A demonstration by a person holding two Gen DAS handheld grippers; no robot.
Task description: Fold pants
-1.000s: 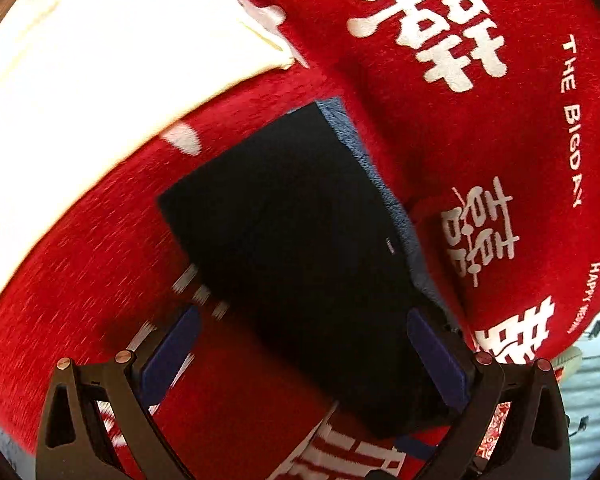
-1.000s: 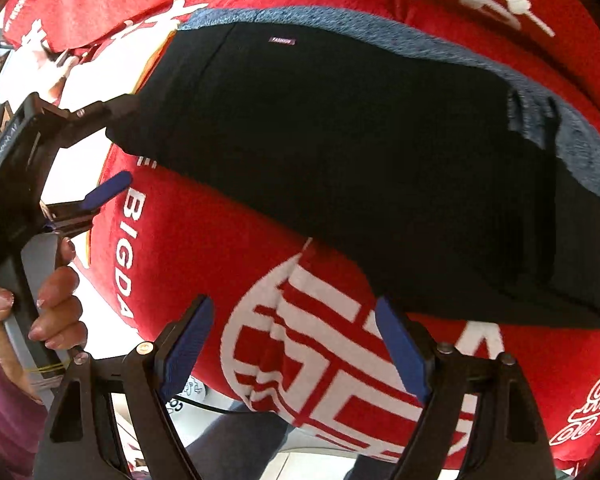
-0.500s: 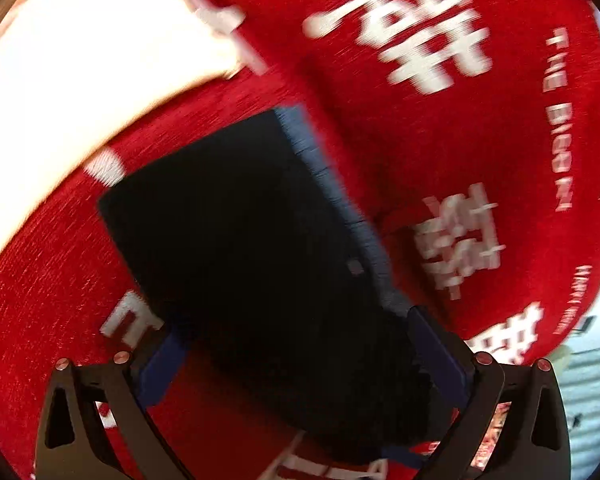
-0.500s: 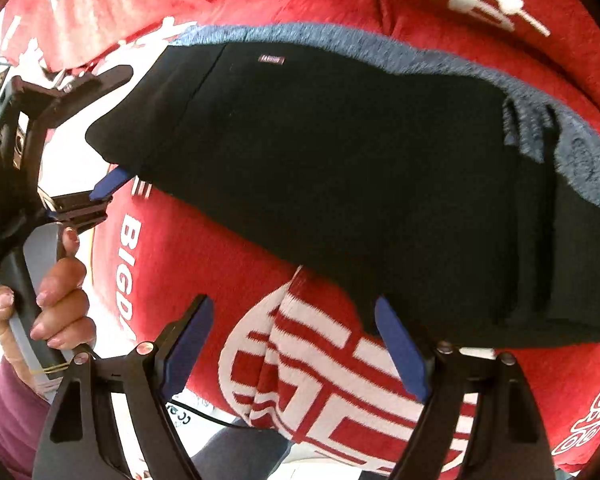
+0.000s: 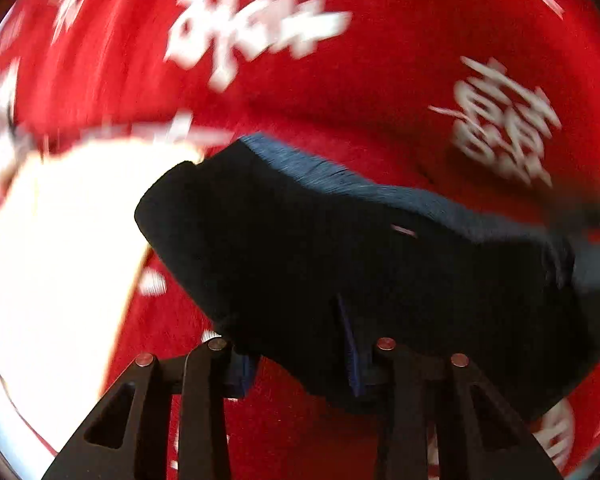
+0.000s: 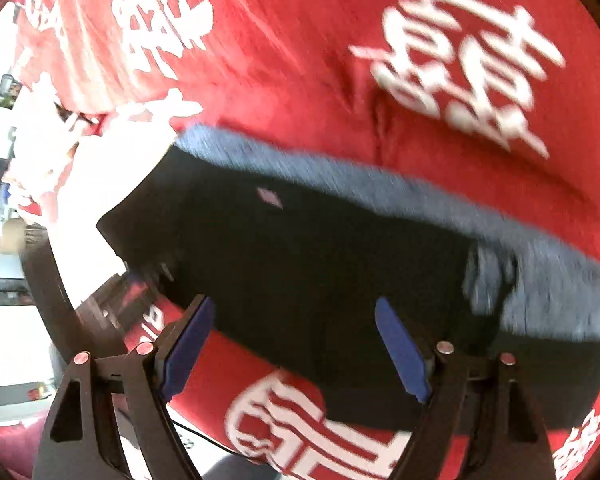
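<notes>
The black pants (image 5: pixel 340 264) lie folded on a red blanket, with a grey inner waistband (image 5: pixel 380 188) along the far edge. My left gripper (image 5: pixel 300 360) has narrowed on the near edge of the pants, and the cloth covers its pads. In the right wrist view the pants (image 6: pixel 320 264) fill the middle, with a small label (image 6: pixel 270 197) on top. My right gripper (image 6: pixel 296 344) is open, its blue pads (image 6: pixel 188 344) straddling the near edge of the pants. The left gripper's dark body (image 6: pixel 112 300) shows at the pants' left end.
A red blanket with white characters (image 5: pixel 380 92) covers the surface on all sides. A white patch (image 5: pixel 60 240) lies to the left of the pants. Past the blanket's left edge the right wrist view shows room background (image 6: pixel 4 320).
My left gripper has swung round and closed in on the pants' near edge. My right gripper has moved forward so its pads now straddle that edge. Both views are motion-blurred.
</notes>
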